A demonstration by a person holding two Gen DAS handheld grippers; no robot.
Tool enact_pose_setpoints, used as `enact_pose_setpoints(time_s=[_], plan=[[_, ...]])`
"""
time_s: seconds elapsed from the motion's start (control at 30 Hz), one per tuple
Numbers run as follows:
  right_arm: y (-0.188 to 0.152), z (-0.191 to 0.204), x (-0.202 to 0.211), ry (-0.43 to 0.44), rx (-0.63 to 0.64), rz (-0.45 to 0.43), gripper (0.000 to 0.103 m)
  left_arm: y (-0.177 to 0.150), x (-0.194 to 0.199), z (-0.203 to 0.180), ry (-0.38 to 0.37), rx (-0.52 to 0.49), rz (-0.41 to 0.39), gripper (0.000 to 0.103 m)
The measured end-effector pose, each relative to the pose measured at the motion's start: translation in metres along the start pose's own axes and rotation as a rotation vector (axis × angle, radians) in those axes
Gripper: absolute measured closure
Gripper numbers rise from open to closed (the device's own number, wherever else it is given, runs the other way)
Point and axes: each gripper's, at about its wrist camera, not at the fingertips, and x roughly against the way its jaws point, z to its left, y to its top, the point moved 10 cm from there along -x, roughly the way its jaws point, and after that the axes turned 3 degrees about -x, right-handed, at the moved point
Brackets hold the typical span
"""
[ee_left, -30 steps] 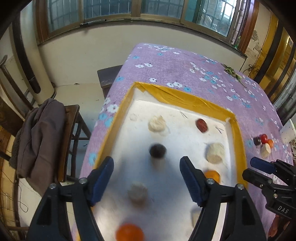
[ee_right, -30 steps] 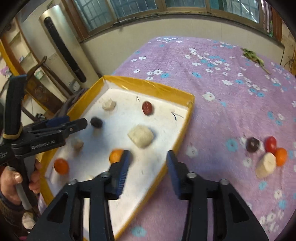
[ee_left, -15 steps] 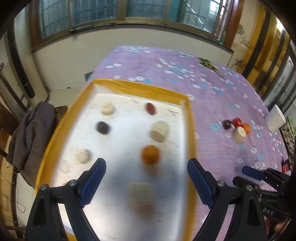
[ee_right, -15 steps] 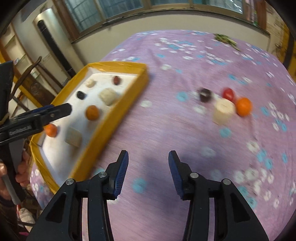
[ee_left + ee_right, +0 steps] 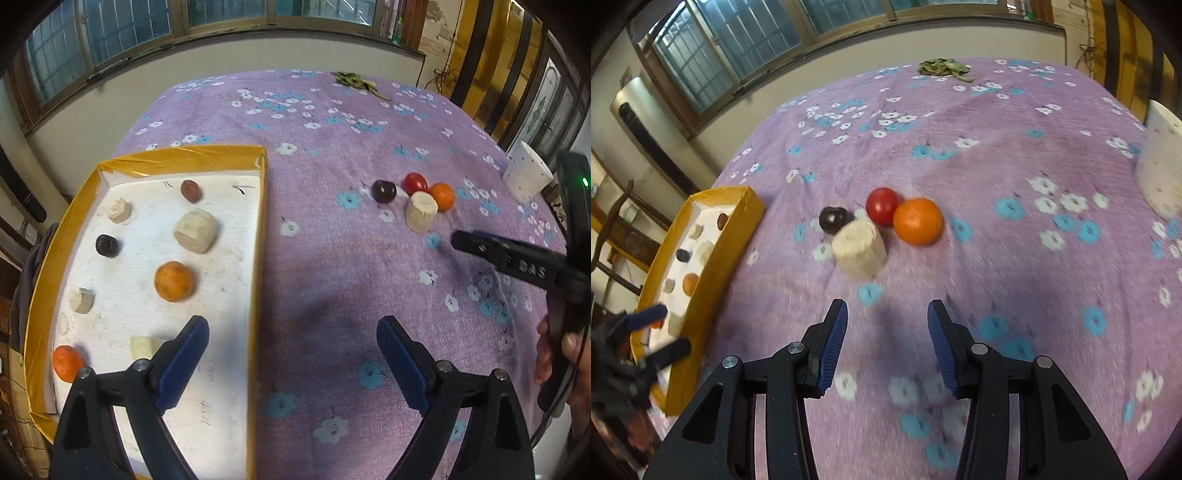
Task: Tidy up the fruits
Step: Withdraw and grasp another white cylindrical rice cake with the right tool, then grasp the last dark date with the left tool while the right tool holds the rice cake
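Purple cloth (image 5: 1015, 280) between tray rim (image 5: 258, 258), fruits (image 5: 882, 221)

Left gripper (image 5: 291, 360): black plastic clamp-style arms w/ triangular cut-outs, round silver screws at the pivots, blue ribbed pads (image 5: 183, 363) on the finger tips. Right gripper (image 5: 886, 341): same build, black arms, silver screws, ribbed blue pads (image 5: 833, 345). Seen from the left wrist cam, its black finger carries white lettering, prob. "DAS", partly hidden. The handle behind has a small green LED. Right hand (image 5: 565, 365): bare skin, fingers curled, one nail visible.
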Motion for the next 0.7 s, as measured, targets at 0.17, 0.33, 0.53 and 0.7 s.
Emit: enact_pose_setpoints(time_s=[0.17,0.33,0.53,0.7], plan=[[0.011,0.009,-0.028,0.002,0.013,0.015,0.058,-0.001,-0.003,-0.003,0.023,-0.008,0.016,0.009],[0.023,0.017,-0.035,0.01,0.068,-0.028,0.057,0.005,-0.009,0.0,0.039,0.004,0.023,0.009],[0.021,0.0,-0.021,-0.001,0.083,-0.059,0.067,0.029,-0.028,-0.016,0.029,-0.023,0.027,0.009],[0.011,-0.027,0.005,-0.002,0.041,-0.074,0.066,0.069,-0.052,-0.045,-0.003,-0.057,0.012,0.008]])
